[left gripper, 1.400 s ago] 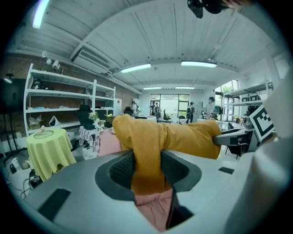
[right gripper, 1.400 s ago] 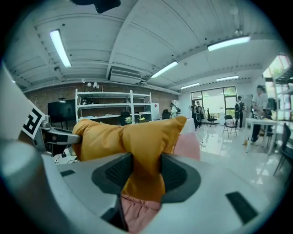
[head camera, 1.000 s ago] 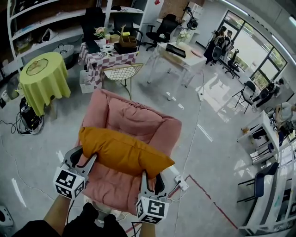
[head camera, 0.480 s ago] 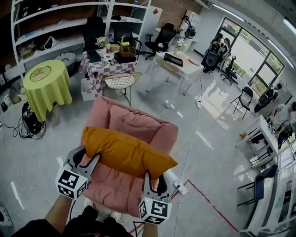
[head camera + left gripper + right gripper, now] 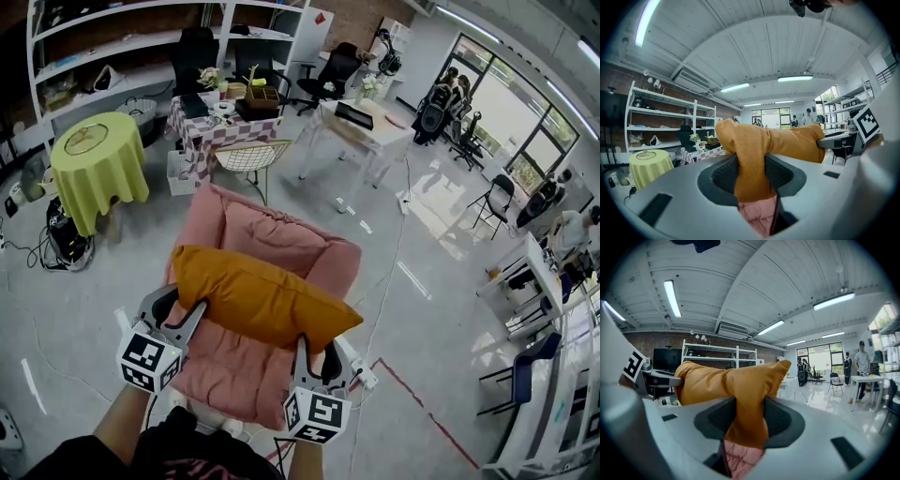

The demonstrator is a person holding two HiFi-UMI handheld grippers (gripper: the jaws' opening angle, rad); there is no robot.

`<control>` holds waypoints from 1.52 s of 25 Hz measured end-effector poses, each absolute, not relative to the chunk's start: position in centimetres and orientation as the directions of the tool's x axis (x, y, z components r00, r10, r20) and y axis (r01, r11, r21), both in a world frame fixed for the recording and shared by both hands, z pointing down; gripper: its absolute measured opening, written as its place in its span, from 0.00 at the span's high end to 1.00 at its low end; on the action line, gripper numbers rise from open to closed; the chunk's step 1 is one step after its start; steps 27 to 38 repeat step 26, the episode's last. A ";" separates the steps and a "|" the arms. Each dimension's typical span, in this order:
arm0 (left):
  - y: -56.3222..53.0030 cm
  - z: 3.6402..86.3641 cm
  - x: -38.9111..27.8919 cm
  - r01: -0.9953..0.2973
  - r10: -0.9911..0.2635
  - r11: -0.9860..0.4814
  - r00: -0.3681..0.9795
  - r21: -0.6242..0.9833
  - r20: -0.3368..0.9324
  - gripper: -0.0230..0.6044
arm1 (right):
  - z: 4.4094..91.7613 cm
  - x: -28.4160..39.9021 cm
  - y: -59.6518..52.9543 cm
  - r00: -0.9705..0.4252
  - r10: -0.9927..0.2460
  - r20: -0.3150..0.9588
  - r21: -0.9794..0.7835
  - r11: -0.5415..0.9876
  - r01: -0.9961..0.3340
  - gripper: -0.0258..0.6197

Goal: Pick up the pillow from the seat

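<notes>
**Both grippers pinching pillow, holding it over pink seat**

L gripper is clamping the near-left end of the mustard-orange fabric pillow. R gripper is clamping the near-right end. In both gripper views the jaws are standing partway closed w/ bunched orange cloth squeezed btwn the dark ribbed pads, so each one is gripping pillow, not empty. Pillow is stretching across btwn the two grippers, above the soft pink padded chair seat, which is showing under the jaws in both gripper views. Looks lifted off; whether the far edge is touching the chair can't be told.

Step in hand, prob: lift-off. Doing it well means raising both hands evenly and level so pillow isn't sagging or twisting. Squeeze needs to be firm, since only a fold of fabric is pinched & could be slipping out. Pillow should be clearing the chair's arms/back before being carried away.
</notes>
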State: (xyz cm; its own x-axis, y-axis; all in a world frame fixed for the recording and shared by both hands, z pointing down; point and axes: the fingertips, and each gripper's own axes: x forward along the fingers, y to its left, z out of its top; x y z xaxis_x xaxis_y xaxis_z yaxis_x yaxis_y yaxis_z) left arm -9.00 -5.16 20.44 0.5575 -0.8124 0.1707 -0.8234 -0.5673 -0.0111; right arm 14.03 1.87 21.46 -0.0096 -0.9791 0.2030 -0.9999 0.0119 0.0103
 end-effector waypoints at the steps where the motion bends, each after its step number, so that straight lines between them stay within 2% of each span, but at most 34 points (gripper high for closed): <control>1: -5.1 20.6 -9.0 -0.825 -0.813 -0.566 0.556 -0.008 0.173 0.68 | 21.5 14.0 1.8 -0.010 -0.979 0.205 0.012 0.012 -1.000 0.65; 38: -3.6 20.4 -9.2 -0.836 -0.828 -0.547 0.537 -0.026 0.164 0.68 | 21.4 14.1 2.9 -0.039 -0.982 0.187 0.010 0.042 -0.999 0.65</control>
